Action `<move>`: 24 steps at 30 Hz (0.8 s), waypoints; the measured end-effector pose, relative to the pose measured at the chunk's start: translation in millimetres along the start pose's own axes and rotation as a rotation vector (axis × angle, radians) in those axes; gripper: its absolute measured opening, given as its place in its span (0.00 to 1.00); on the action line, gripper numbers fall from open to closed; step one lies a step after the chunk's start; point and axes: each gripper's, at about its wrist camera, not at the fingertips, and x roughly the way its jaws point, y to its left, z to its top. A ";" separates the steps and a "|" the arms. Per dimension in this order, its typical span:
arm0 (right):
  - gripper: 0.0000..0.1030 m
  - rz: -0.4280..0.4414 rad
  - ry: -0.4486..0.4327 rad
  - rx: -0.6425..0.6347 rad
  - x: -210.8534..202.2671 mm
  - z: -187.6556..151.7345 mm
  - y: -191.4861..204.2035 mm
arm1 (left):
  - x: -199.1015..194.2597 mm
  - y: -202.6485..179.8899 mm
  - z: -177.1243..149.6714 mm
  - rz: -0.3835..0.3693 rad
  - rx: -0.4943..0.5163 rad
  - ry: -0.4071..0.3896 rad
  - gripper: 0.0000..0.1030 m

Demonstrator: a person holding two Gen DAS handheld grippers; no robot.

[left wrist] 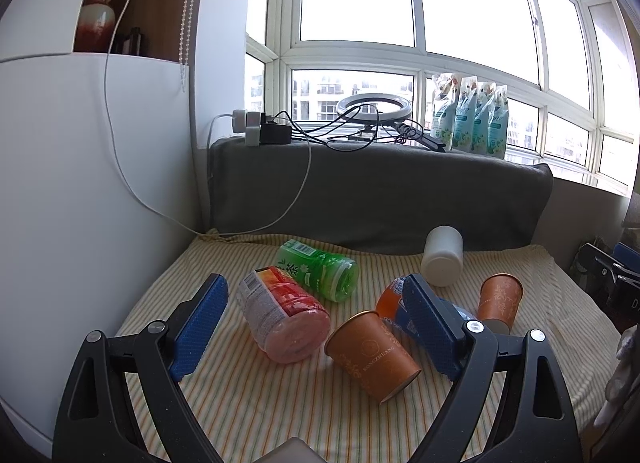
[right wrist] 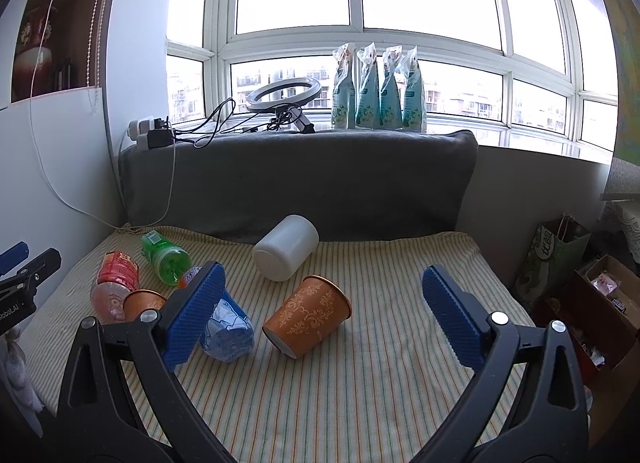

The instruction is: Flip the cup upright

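Observation:
Two orange paper cups lie on their sides on the striped cloth. In the left wrist view the near cup (left wrist: 372, 355) lies between the fingers of my open left gripper (left wrist: 316, 327), low and right of centre; the second cup (left wrist: 500, 299) lies beyond the right finger. In the right wrist view the second cup (right wrist: 308, 315) lies just ahead of my open, empty right gripper (right wrist: 324, 319), and the first cup (right wrist: 143, 303) peeks out behind the left finger. Both grippers hover above the cloth, touching nothing.
Lying on the cloth are a red-labelled bottle (left wrist: 280, 319), a green bottle (left wrist: 320, 267), a white jar (left wrist: 442, 259) and a blue-labelled bottle (right wrist: 228, 327). A grey cushion (right wrist: 300, 179) backs the cloth. A white cabinet (left wrist: 80, 183) stands left; bags and boxes (right wrist: 592, 295) right.

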 end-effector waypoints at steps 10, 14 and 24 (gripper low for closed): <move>0.98 -0.001 -0.001 0.000 -1.1 0.7 0.4 | -2.9 -0.5 0.8 0.000 -0.001 -0.006 0.87; 0.98 0.001 0.000 -0.001 -1.4 1.1 -0.2 | -4.0 -1.4 1.1 -0.001 -0.001 -0.006 0.87; 0.98 -0.001 -0.002 -0.003 -2.2 2.2 0.2 | -6.2 -0.6 3.0 -0.004 -0.004 -0.009 0.87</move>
